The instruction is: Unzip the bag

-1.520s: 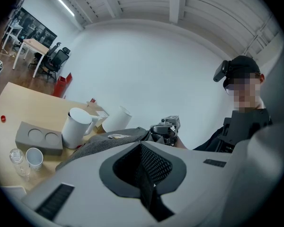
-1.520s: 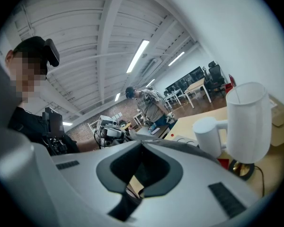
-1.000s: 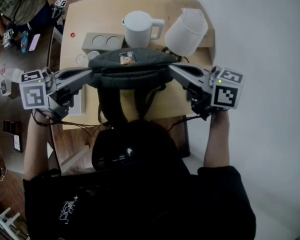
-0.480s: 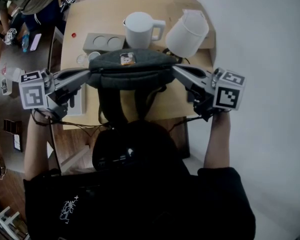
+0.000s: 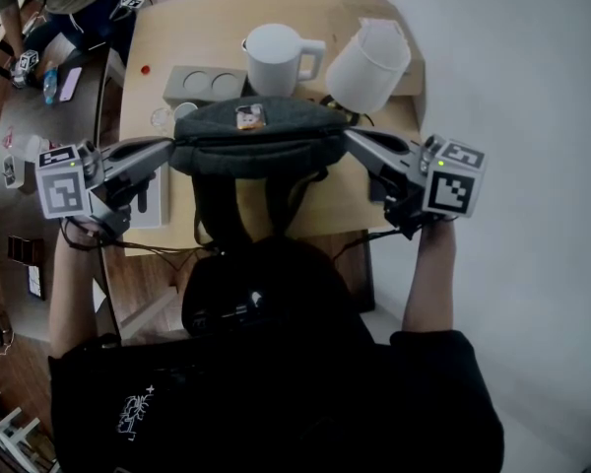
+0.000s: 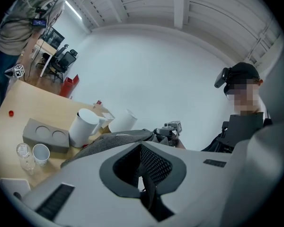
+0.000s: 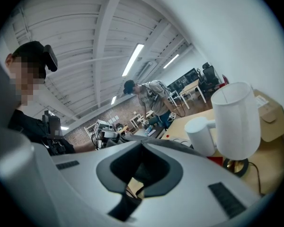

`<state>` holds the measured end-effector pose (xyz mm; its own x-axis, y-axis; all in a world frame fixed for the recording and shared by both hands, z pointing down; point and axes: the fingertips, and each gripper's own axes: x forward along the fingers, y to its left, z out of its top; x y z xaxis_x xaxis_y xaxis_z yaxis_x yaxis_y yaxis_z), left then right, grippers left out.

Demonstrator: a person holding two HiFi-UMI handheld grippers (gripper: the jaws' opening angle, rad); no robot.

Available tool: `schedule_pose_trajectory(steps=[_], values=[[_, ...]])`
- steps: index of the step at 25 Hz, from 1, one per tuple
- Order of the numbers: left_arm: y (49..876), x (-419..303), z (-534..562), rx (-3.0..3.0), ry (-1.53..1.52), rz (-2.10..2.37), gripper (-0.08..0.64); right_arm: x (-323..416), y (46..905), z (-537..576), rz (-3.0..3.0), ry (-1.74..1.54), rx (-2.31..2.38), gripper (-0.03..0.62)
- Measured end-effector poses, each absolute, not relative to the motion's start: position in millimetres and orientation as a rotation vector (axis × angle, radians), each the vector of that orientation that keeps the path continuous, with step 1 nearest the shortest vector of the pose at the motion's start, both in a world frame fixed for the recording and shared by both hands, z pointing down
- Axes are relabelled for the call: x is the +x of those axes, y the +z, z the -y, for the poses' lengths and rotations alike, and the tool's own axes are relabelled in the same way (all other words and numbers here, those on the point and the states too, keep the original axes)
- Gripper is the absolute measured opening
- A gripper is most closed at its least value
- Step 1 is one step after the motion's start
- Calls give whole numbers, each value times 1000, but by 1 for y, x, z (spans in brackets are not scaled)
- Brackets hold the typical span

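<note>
left gripper (image 5: 168, 148): jaws together, tips at the backpack's left end | backpack (image 5: 256, 144): grey, at the near edge of the wooden table (image 5: 167, 37), straps hanging off; looks soft, light, apt to bunch, so pin one end and pull the zip tab | right gripper (image 5: 349, 135): jaws together at its right end

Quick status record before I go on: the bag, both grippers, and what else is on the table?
bag: dark grey, at the table's near edge, straps trailing toward the person; no opening visible on top
left gripper: jaws together at the bag's left end; a pinch on fabric is unclear
right gripper: jaws together at the bag's right end; pinch unclear
behind the bag: white jug, white lamp, grey two-hole tray, small white cup, clear glass
table: light wood
</note>
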<state>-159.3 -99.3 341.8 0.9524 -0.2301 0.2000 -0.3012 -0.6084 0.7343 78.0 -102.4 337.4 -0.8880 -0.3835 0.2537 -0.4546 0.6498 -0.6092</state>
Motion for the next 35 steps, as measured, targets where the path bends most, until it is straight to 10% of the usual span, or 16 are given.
schedule_pose_trajectory(steps=[35], values=[[357,-186,110,2204,51,478,3,102,343,114,2750,1075,780,9]])
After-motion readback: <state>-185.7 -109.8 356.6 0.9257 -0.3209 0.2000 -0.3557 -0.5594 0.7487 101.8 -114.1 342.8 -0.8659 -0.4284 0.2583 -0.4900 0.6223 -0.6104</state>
